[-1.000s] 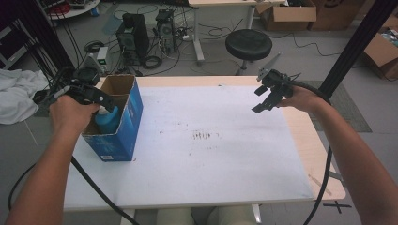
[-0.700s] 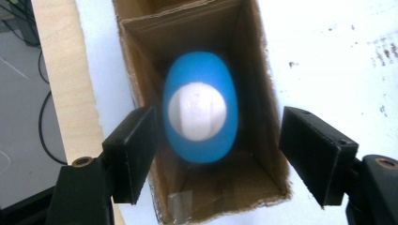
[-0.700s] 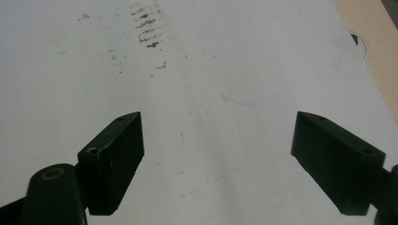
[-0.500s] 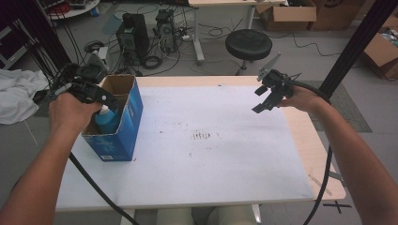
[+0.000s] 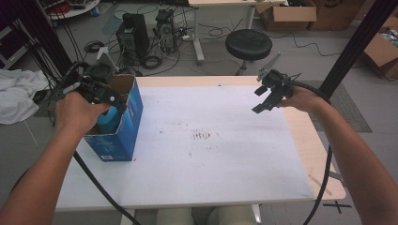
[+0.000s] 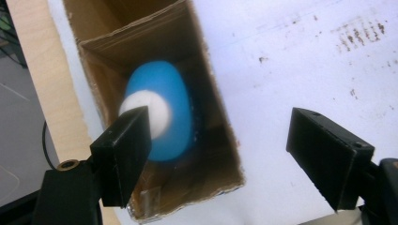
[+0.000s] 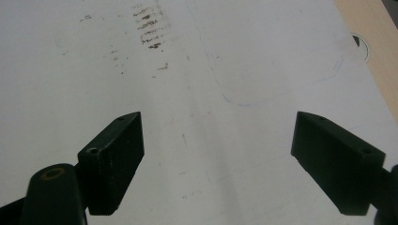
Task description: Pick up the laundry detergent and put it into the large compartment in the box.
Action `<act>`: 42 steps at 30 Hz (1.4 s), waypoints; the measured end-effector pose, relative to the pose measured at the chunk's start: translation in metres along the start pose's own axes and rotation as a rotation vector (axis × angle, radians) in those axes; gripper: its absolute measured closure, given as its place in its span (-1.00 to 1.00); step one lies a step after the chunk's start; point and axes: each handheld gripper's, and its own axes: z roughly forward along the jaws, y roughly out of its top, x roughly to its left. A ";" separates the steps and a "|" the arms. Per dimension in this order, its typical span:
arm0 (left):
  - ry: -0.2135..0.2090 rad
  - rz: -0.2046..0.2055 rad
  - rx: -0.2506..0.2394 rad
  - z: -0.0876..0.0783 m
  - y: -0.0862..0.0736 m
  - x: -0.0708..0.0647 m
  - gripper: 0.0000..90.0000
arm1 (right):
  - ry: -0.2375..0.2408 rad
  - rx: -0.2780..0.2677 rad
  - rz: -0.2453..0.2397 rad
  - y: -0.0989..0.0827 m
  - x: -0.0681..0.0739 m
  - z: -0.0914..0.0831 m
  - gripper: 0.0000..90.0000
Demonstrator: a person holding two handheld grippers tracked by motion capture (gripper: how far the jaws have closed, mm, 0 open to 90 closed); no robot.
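A blue cardboard box stands open-topped at the table's left edge. A blue bottle with a white cap lies inside it. My left gripper hovers just above the box opening. In the left gripper view its jaws have just been opening and stand wide apart with nothing between them. The bottle lies below them, down in the box. My right gripper hangs open over the right side of the white sheet, and nothing is between its jaws.
A white sheet with dark smudges covers most of the wooden table. Beyond the far edge are a black stool, computer towers and cardboard boxes. A white cloth lies to the left.
The left gripper's jaws have spread apart and the hand has lifted slightly over the box; the bottle stays inside. The right hand has not moved.
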 end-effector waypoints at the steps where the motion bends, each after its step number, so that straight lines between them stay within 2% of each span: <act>1: -0.001 0.004 -0.002 0.000 0.000 -0.001 -0.50 | 0.000 0.000 0.000 0.000 0.000 0.000 -0.62; 14: -0.009 0.064 0.005 -0.005 0.006 -0.022 -0.55 | 0.001 -0.001 0.001 0.000 0.000 0.000 -0.62; 34: -0.049 0.195 0.002 0.000 0.020 -0.070 -0.56 | 0.004 0.005 0.001 0.001 0.002 0.002 -0.62; 42: -0.067 0.232 -0.009 0.002 0.024 -0.088 -0.57 | 0.004 0.005 0.000 0.002 0.002 0.002 -0.62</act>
